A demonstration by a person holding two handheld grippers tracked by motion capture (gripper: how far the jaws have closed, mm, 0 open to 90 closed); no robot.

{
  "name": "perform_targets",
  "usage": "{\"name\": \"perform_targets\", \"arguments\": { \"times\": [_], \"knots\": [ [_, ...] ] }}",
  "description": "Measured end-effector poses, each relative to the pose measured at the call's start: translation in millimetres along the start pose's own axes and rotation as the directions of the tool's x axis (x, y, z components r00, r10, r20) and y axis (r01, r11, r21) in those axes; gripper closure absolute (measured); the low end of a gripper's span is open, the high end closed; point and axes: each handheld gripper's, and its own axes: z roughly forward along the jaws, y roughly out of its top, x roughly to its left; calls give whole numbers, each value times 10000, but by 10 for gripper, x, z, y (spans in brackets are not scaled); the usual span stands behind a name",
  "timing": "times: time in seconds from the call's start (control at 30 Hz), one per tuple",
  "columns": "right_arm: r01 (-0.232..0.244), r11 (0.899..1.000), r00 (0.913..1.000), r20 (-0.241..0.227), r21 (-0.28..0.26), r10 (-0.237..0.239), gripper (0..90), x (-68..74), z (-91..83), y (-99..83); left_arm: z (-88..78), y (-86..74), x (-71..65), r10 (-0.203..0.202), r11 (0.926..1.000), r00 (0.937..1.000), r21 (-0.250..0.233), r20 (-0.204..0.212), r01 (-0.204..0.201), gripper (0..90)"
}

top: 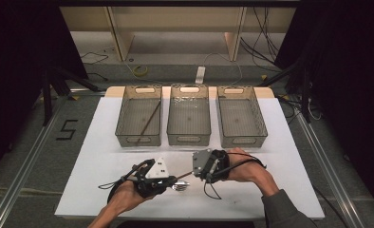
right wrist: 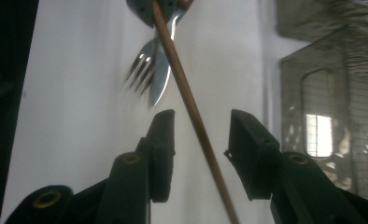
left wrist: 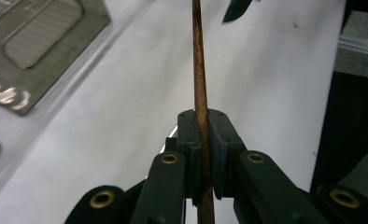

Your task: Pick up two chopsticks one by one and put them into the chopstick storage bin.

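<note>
Held thing: a thin brown wooden chopstick [left wrist: 200, 70], raised above the white bench [top: 104, 142], in front of three grey mesh baskets [top: 189, 118].
Left tongs [left wrist: 204, 140]: pressed together, pinching the stick.
Right tongs [right wrist: 198, 135]: spread, pads clear of the stick that ran between them.
Long axis: the stick spanned from your left tongs toward your right.
Nearby: a metal fork and spoon [right wrist: 149, 74] lay under its far part.
Nearer hand: your left carried it; I judged the left basket likeliest.
</note>
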Motion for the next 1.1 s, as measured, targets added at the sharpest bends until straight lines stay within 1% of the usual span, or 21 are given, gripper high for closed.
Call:
{"name": "perform_targets", "arguments": {
  "times": [0.03, 0.07, 0.17, 0.23, 0.27, 0.3, 0.37, 0.4, 0.43, 0.47, 0.57, 0.6, 0.63, 0.73, 0.77, 0.87, 0.93, 1.0, 1.03, 1.07, 1.1],
  "knots": [
    [-151, 9994, 9997, 182, -324, 157, 555, -1, -26, -9, -9, -6, 18, -94, 10000, 9999, -4, -110, 94, 836],
    [-497, 9973, 9985, 217, -542, 509, 529, 10, -51, -17, -18, -10, 33, -233, 9997, 9995, -42, -216, 232, 836],
    [-1247, 9843, 9898, 534, -1245, 1322, 478, 34, -97, -56, -62, -17, 69, -601, 9979, 9961, -300, -654, 582, 836],
    [-1733, 9658, 9805, 580, -1931, 1876, 465, 48, -131, -101, -89, -18, 105, -808, 9961, 9936, -427, -785, 776, 836],
    [-2115, 9514, 9721, 530, -2237, 2286, 455, 62, -143, -127, -98, -23, 119, -866, 9955, 9921, -459, -912, 827, 836],
    [-2450, 9368, 9626, 528, -2496, 2658, 442, 82, -145, -151, -106, -27, 134, -948, 9947, 9905, -485, -1000, 903, 836],
    [-2854, 9176, 9445, 811, -2765, 3182, 432, 128, -143, -212, -130, -35, 164, -1184, 9920, 9859, -586, -1183, 1121, 836],
    [-3140, 9031, 9298, 975, -2931, 3549, 423, 153, -140, -258, -135, -37, 172, -1280, 9906, 9840, -640, -1239, 1209, 836],
    [-3254, 8951, 9212, 1113, -3048, 3728, 421, 164, -139, -293, -144, -40, 184, -1388, 9890, 9817, -690, -1303, 1307, 836],
    [-3572, 8749, 9040, 1143, -3271, 4119, 421, 183, -132, -357, -148, -42, 191, -1416, 9886, 9806, -702, -1356, 1331, 836],
    [-4056, 8390, 8763, 1067, -3628, 4698, 404, 238, -120, -501, -161, -48, 214, -1540, 9868, 9764, -738, -1512, 1442, 836],
    [-4379, 8220, 8598, 976, -3641, 5012, 392, 261, -115, -555, -164, -48, 219, -1587, 9859, 9744, -784, -1591, 1478, 836],
    [-4539, 8127, 8490, 995, -3654, 5189, 385, 277, -112, -586, -167, -48, 226, -1616, 9854, 9729, -803, -1655, 1501, 836],
    [-5054, 7759, 8077, 1095, -3775, 5794, 378, 310, -113, -696, -184, -54, 247, -1749, 9827, 9684, -919, -1777, 1606, 837],
    [-5193, 7619, 7954, 1072, -3871, 5965, 373, 310, -123, -724, -194, -54, 256, -1754, 9824, 9675, -958, -1821, 1601, 837],
    [-5640, 7026, 7556, 721, -4339, 6511, 353, 305, -163, -786, -227, -60, 287, -2020, 9765, 9605, -1147, -1914, 1826, 837],
    [-5811, 6801, 7347, 713, -4469, 6747, 334, 314, -170, -822, -251, -61, 313, -2126, 9736, 9565, -1264, -1995, 1901, 836],
    [-6010, 6598, 7189, 557, -4510, 6928, 326, 327, -162, -858, -293, -60, 357, -2298, 9690, 9495, -1416, -2136, 2027, 836],
    [-6038, 6549, 7126, 605, -4544, 6990, 326, 340, -162, -876, -317, -62, 383, -2424, 9653, 9462, -1507, -2143, 2132, 837],
    [-6048, 6527, 7104, 613, -4562, 7011, 323, 349, -165, -886, -337, -65, 408, -2491, 9630, 9437, -1592, -2178, 2174, 836],
    [-6072, 6491, 7086, 573, -4582, 7033, 319, 353, -167, -892, -363, -69, 444, -2624, 9585, 9387, -1731, -2236, 2267, 837]
  ]
}}
